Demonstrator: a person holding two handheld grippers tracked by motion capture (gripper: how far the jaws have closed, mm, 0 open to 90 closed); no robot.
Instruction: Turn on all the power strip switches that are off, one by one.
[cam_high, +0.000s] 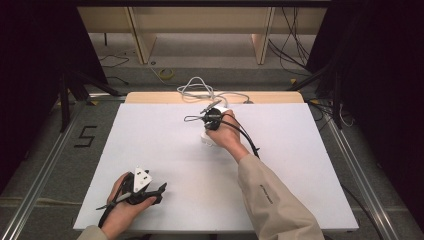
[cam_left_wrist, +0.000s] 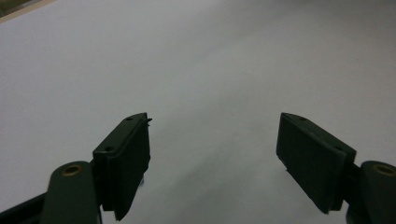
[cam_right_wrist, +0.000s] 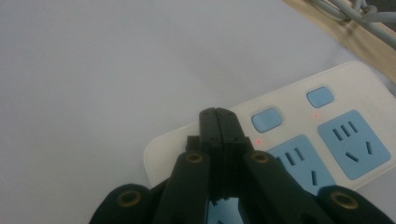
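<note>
We see the right tongs (cam_right_wrist: 218, 116) pressed together with nothing between them, their tips hovering over the near end of a white power strip (cam_right_wrist: 327, 84); two blue switches (cam_right_wrist: 266, 119) lie just beyond the tips, blue sockets (cam_right_wrist: 353, 144) to their right, grey cables (cam_right_wrist: 355, 11) farther off at the tabletop (cam_high: 165, 150) edge; the left tongs (cam_left_wrist: 215, 140) are spread wide over bare white tabletop, holding nothing.

A white bench (cam_high: 165, 150) with a wooden far edge is set on a grey floor (cam_high: 45, 145), where a black "5" (cam_high: 86, 136) is marked. Pale wooden furniture (cam_high: 200, 20) is seen beyond, flanked by dark curtains (cam_high: 30, 60); cables (cam_high: 295, 45) are strewn about.
</note>
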